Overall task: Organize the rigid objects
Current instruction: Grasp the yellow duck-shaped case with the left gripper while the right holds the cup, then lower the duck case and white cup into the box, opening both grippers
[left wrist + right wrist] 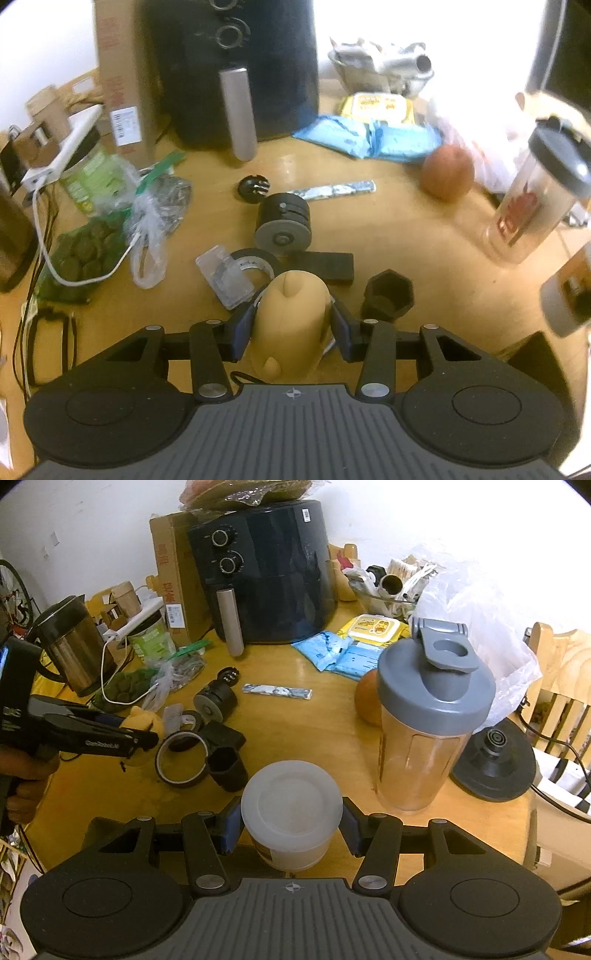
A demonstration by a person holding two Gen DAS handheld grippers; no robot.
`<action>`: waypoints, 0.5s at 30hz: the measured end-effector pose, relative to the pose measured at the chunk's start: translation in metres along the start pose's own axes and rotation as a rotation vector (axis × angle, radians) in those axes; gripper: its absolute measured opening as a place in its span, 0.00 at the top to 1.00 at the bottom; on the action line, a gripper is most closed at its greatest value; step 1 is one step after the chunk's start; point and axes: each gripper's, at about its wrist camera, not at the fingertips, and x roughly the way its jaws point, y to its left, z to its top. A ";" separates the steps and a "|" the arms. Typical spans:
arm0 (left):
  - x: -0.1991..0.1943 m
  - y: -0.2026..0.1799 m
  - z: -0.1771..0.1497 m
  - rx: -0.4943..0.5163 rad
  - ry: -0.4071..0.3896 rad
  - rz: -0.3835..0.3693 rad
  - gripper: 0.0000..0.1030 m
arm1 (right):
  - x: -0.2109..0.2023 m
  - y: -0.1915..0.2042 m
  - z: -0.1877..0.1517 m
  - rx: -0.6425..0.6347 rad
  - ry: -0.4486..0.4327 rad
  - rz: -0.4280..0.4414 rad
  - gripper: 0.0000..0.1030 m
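Two tongs: both loaded.
Left tongs [291, 325]: clamped across the sides of the tan toy [290, 325], held above the worktop [424, 236] beside the tape roll [255, 260], so it clears the clutter.
Right tongs [291, 827]: pads squeeze the white tub [291, 812] below its lid, keeping it upright, near the shaker [428, 716].

Wood table [303, 734] glossy; air fryer [273, 572] smooth dark plastic; kettle [74, 646] brushed metal; tub lid [291, 799] matt translucent plastic.
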 end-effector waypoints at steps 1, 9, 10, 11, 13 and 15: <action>-0.004 0.000 -0.001 -0.011 -0.003 0.002 0.57 | 0.000 0.001 0.000 -0.003 0.000 0.003 0.45; -0.038 -0.004 -0.016 -0.106 -0.009 -0.029 0.57 | -0.001 0.013 -0.001 -0.032 0.012 0.042 0.45; -0.042 -0.004 -0.019 -0.120 -0.004 -0.035 0.57 | -0.001 0.014 -0.001 -0.036 0.015 0.047 0.45; -0.045 -0.005 -0.021 -0.131 0.000 -0.039 0.57 | -0.001 0.017 -0.002 -0.041 0.019 0.052 0.45; -0.051 -0.007 -0.027 -0.154 0.013 -0.045 0.57 | 0.000 0.021 -0.004 -0.047 0.031 0.063 0.45; -0.055 -0.008 -0.034 -0.172 0.032 -0.041 0.57 | 0.001 0.024 -0.007 -0.053 0.043 0.074 0.45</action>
